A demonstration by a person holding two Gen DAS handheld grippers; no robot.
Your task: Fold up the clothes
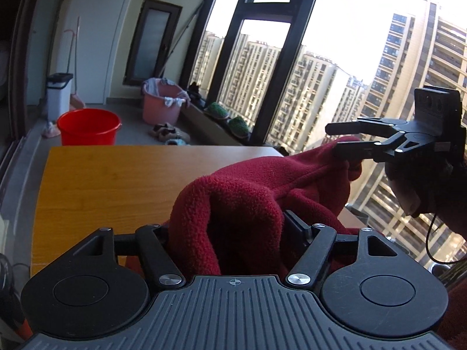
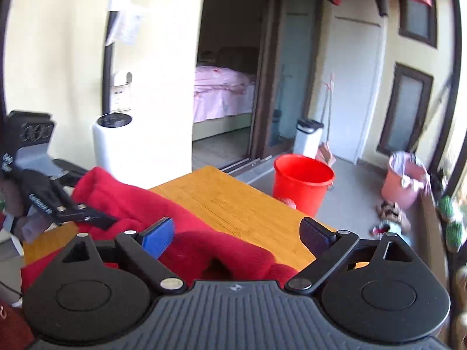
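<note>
The left gripper (image 1: 224, 227) has a thick bunch of the red fleece garment (image 1: 262, 180) between its jaws. The cloth fills the gap from side to side and is humped up over the fingers, so I judge this a hold on a wide wad, kept there to anchor one end of the garment while the other end is handled. In the right wrist view the same gripper (image 2: 96, 218) lies low against the fleece near the table's left edge.

The right gripper (image 2: 236, 236) stands wide apart, its blue-padded finger (image 2: 157, 237) and its dark one well clear of each other. The fleece lies below and between them, but the pads do not press on it, so nothing is held there. Seen from the left wrist, the right gripper (image 1: 347, 138) hangs above the near right corner of the wooden table (image 1: 116, 175), with a peak of cloth reaching up to its lower finger (whether that peak merely brushes the finger, I cannot tell). My guess is that it is placed to take a fresh hold for the next fold.

The garment is a deep red, nubby fleece with a visible seam, thick and soft. It lies crumpled along the near edge and not yet flat, while the far half of the table is bare wood. Folding looks barely begun.
</note>
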